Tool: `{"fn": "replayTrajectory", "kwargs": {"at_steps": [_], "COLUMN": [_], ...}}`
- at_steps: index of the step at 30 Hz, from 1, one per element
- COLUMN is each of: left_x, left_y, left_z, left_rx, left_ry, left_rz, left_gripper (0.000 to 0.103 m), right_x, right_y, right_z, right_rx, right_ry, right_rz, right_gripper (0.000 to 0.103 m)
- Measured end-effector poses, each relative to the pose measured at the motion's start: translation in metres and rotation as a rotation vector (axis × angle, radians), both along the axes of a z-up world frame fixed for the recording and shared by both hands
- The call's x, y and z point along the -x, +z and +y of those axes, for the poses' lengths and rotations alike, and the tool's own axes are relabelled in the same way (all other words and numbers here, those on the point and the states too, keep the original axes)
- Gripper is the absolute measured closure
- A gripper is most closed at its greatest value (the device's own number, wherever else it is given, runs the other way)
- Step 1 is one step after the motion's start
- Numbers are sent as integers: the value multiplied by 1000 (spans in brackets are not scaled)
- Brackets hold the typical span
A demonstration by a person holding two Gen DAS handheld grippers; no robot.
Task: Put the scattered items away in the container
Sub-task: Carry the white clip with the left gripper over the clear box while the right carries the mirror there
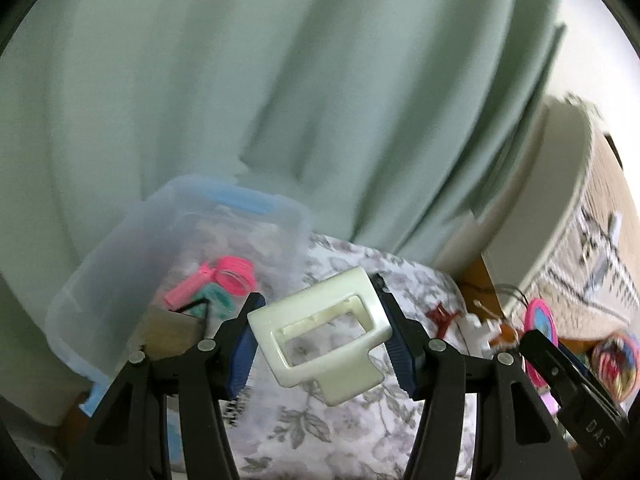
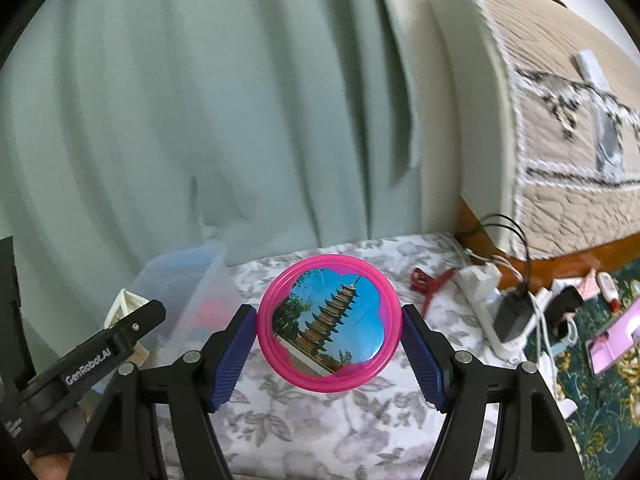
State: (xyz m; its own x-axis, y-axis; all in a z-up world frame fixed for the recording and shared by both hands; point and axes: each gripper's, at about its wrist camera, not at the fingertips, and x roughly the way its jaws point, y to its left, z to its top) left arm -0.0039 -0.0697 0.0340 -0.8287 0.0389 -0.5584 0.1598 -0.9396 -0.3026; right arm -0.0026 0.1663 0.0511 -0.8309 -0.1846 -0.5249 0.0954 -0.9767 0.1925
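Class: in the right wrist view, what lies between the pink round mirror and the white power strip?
A red hair clip lies on the floral cloth between the pink round mirror and the white power strip.

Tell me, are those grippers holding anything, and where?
Left gripper clamps a cream hair claw by its sides; right gripper clamps a pink round mirror by its rim.

The right claw [image 2: 329, 340] pinches a round pink mirror [image 2: 329, 323] — the clear box [image 2: 192, 292] sits to its left, the red clip [image 2: 430, 280] beyond it on the right.
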Motion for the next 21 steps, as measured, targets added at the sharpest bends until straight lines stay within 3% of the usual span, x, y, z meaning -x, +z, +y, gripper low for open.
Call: {"fn": "replayTrajectory", "kwargs": {"at_steps": [7, 21], "left_x": [-16, -32], "left_y": [-1, -15], "left_z": [-51, -110], "left_rx": [-55, -122], "left_ry": [114, 239], "left_rz": [27, 46], "left_gripper": [44, 44], "right_x": [-1, 14], "right_y": [8, 2], "right_z": [-41, -122], "right_rx": [-33, -89], "right_ry": [96, 269], "right_rz": [27, 15], "right_gripper": [28, 28]}}
